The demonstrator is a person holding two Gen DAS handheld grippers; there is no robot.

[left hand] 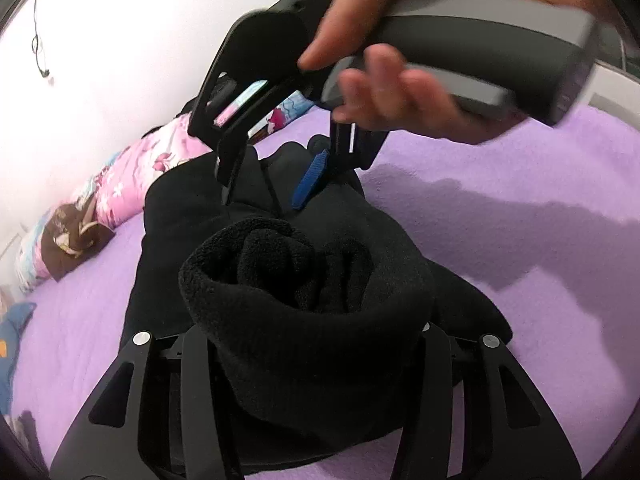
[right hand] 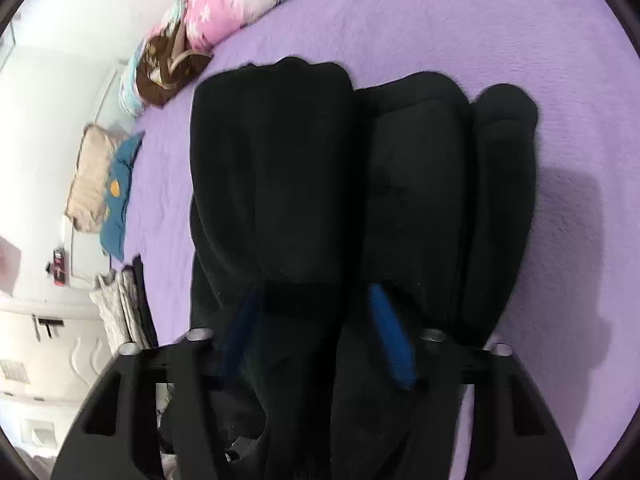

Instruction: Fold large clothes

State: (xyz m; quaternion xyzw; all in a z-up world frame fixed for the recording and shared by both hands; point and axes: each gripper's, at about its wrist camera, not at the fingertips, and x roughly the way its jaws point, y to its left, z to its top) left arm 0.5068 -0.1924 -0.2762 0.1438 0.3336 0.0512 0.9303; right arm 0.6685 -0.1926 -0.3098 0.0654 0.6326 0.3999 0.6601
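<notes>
A black fleece garment (left hand: pixel 224 236) (right hand: pixel 280 168) lies in thick folds on the purple bed cover (left hand: pixel 520 240) (right hand: pixel 440 20). At the bottom of the left wrist view my left gripper (left hand: pixel 312 320) is shut on a bunched-up end of it, and the cloth hides the pads. A hand (left hand: pixel 380 92) holds my right gripper (left hand: pixel 262 200) (right hand: pixel 316 312) tilted down onto the far part of the garment. Its blue pads (left hand: pixel 308 180) (right hand: pixel 390 336) stand apart with a ridge of black cloth between them, and I see no pinch on it.
A pink floral quilt (left hand: pixel 132 176) (right hand: pixel 240 0) runs along the white wall at the bed's far side. A blue cushion (right hand: pixel 118 200), a beige pillow (right hand: pixel 86 176) and grey folded clothes (right hand: pixel 116 308) lie at the bed's left edge.
</notes>
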